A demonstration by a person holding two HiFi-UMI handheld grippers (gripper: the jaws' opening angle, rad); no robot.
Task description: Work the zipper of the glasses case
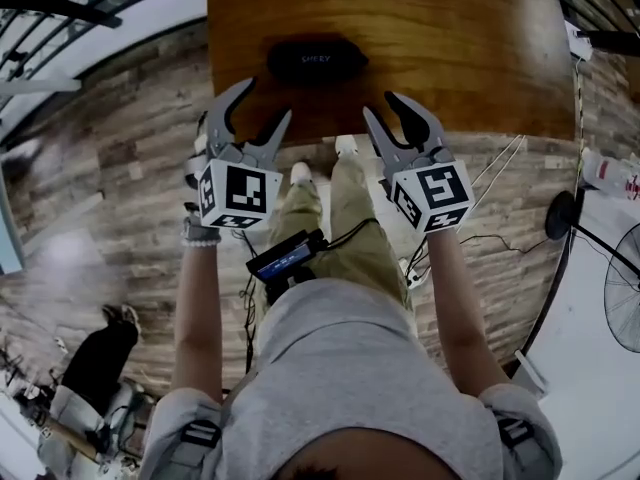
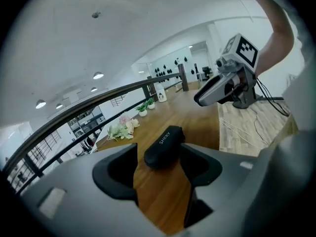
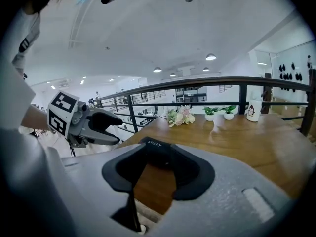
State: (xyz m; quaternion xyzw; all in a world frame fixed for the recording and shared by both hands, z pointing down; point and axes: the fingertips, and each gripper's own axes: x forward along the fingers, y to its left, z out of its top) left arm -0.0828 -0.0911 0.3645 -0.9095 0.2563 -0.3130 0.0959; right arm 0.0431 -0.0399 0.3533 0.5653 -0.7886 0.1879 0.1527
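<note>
A black glasses case (image 1: 315,59) with white lettering lies on the wooden table (image 1: 460,48), near its front edge. Both grippers hover just short of that edge, apart from the case. My left gripper (image 1: 266,100) sits below and left of the case, jaws spread wide with nothing between them. My right gripper (image 1: 382,106) is below and right of it, jaws also apart and empty. In the left gripper view the case (image 2: 164,146) shows beyond the jaws, with the right gripper (image 2: 217,92) off to the right. In the right gripper view the case (image 3: 155,149) lies past the jaws.
Flowers (image 3: 181,116), small potted plants (image 3: 219,112) and a white cup (image 3: 254,110) stand along the table's far side by a dark railing (image 3: 237,83). A fan (image 1: 620,288) and cables (image 1: 500,238) are on the floor at the right.
</note>
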